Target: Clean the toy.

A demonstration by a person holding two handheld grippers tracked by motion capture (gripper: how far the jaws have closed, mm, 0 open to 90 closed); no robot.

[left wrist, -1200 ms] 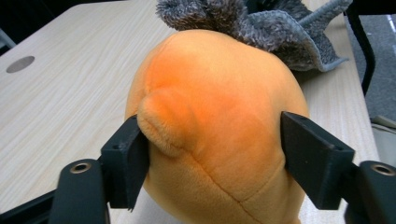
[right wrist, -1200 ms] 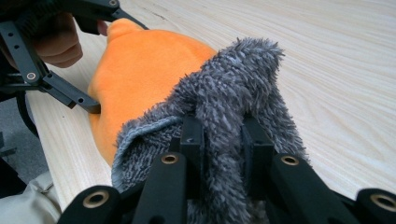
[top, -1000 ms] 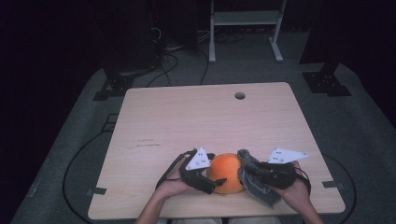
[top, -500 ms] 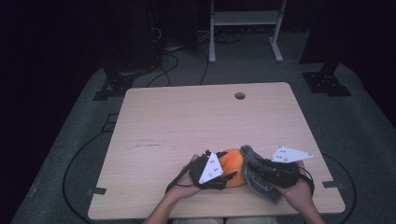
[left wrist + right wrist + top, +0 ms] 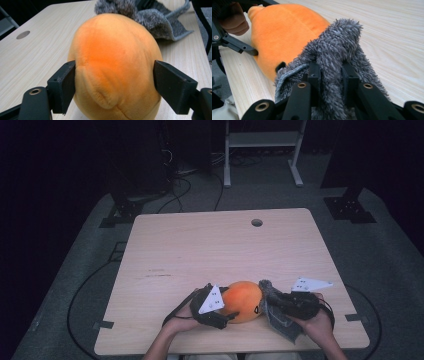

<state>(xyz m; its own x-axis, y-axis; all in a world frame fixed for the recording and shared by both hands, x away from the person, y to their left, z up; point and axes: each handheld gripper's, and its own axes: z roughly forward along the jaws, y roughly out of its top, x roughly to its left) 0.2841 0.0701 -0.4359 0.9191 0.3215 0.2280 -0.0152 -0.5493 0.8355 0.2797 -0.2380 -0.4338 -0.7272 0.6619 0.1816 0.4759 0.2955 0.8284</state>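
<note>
- The left hand-held gripper (image 5: 227,312) sits near the front edge of the counter (image 5: 210,250), a little left of the middle, held by the person's left hand (image 5: 182,320) that comes in over that edge. A grey three-cornered plate rides on top of it.
- Its jaws are spread wide and stand on either side of the orange plush toy (image 5: 243,301). In the left gripper view each black jaw presses against a flank of the orange plush toy (image 5: 113,67), and the fabric dents slightly at the left jaw (so it has the toy clamped, not merely framed).
- The toy is round and soft, with a small dark mark on the side facing the front edge. It rests on the counter near the front edge, about midway along it, between the two grippers and touching both.
- The grey cloth (image 5: 280,320), fluffy on one side, lies just right of the toy; its raised end leans against the toy, and the rest trails down toward the front edge.
- The right hand-held gripper (image 5: 272,300) is right of the toy, held by the right hand (image 5: 317,320), which comes in near the front right corner. In the right gripper view its jaws are nearly closed, pinching a bunched fold of the grey cloth (image 5: 334,57) between them, with the orange plush toy (image 5: 284,35) directly behind the fold.
- A round hole (image 5: 257,222) is set in the counter near the back edge, well apart from everything else.
</note>
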